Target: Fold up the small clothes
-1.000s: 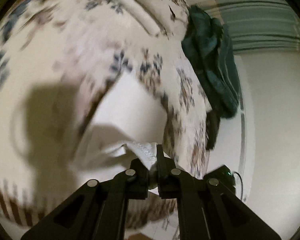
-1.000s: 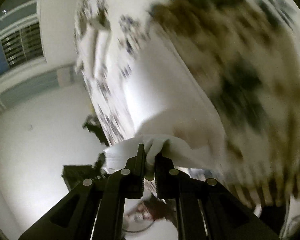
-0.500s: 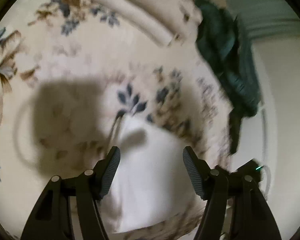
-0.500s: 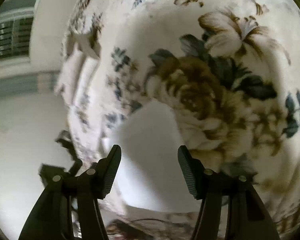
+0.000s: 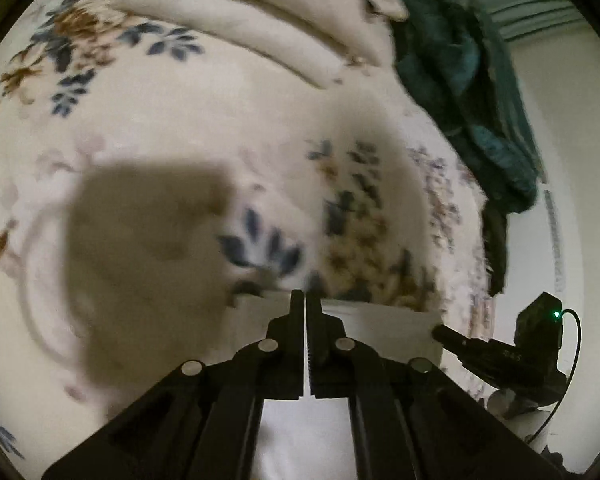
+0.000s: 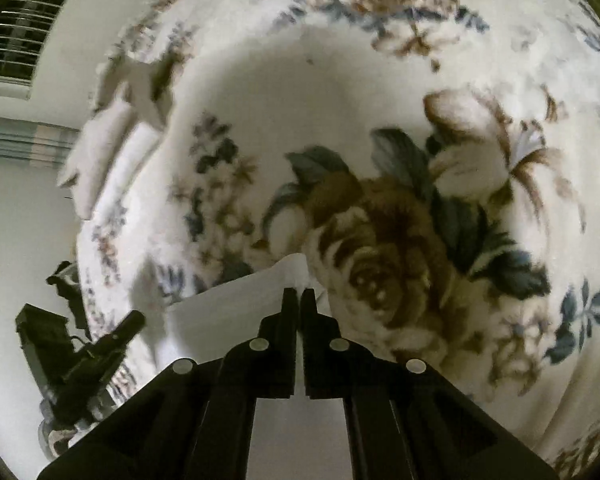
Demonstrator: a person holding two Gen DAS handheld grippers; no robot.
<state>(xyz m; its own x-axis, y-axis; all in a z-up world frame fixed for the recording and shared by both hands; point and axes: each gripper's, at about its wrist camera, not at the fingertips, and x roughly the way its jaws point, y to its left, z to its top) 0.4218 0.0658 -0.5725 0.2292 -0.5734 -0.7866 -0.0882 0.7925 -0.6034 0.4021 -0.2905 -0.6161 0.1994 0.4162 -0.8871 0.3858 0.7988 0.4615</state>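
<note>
2 grippers [image 5: 305,300] [image 6: 299,295], 1 white garment [image 5: 380,320], 1 floral blanket [image 5: 180,120], 1 teal cloth [image 5: 460,80], 1 cream folded pile [image 5: 260,28].

White garment [image 5: 380,322], plain, no print, folded flat w/ a straight far edge, lying on the floral blanket [image 5: 180,120] near its edge. In the right wrist view the same white cloth [image 6: 236,300] shows one corner lifted into a small peak, rest sloping down toward the bed edge. Exact garment type can't be told.
</note>
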